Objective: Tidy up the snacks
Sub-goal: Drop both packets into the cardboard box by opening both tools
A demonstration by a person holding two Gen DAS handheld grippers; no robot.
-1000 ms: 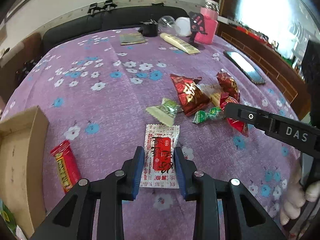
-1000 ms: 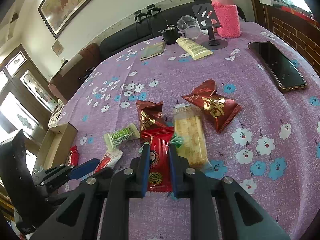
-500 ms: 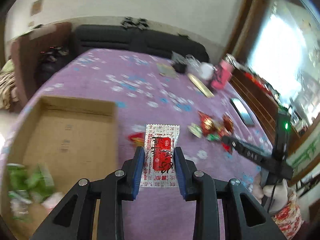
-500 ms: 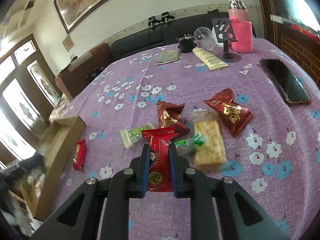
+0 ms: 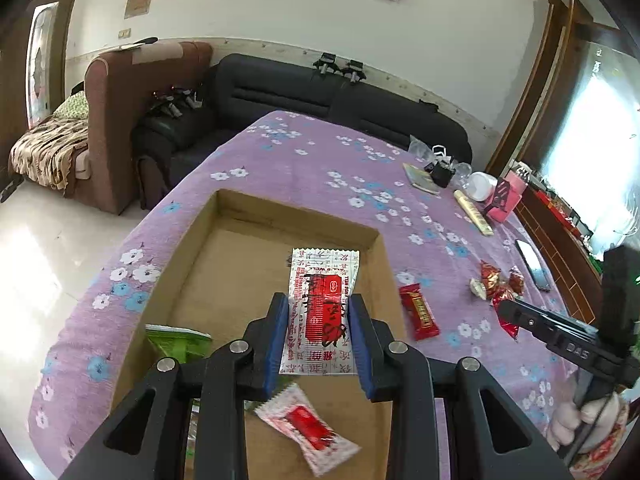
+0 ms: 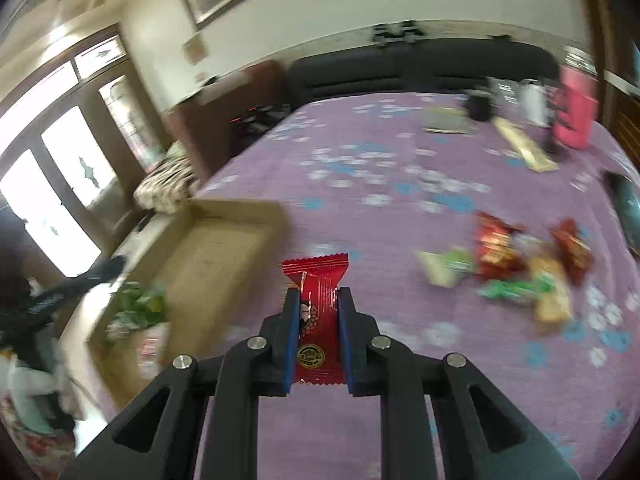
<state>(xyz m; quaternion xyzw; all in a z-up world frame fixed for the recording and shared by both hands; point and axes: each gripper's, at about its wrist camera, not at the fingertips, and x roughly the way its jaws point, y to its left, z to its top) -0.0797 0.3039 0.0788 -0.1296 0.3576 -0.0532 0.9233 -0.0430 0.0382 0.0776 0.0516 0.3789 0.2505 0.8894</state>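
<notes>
The left hand-held gripper (image 5: 320,322) is clamped on a white-and-red snack sachet (image 5: 322,304), its blue pads pressing the long sides, so the sachet's long axis runs forward along the fingers. It hangs directly over the open cardboard box (image 5: 200,236), roughly mid-floor and a little toward the box's right wall. The coming release turns on that: the sachet lies above bare cardboard, with the far wall well ahead and the right wall just beside its edge. Inside the box, near the front, lie a similar white-and-red sachet (image 5: 308,428) and a green packet (image 5: 178,342); the middle and far floor are bare, so a drop from here should, I judge, land cleanly.

The right hand-held gripper (image 6: 318,322) is clamped on a red snack packet (image 6: 318,312), long axis also along the fingers. It is above the purple floral surface (image 6: 360,160), with the box (image 6: 224,248) off to its left and slightly ahead; that view is blurred. The left hand is therefore already at the box, the right not yet over it. From the left camera the right hand-held gripper (image 5: 560,332) shows at the right edge, near a red bar (image 5: 418,312) lying just outside the box's right wall. The remaining snack pile (image 6: 516,268) sits to the right, well apart from the box.
</notes>
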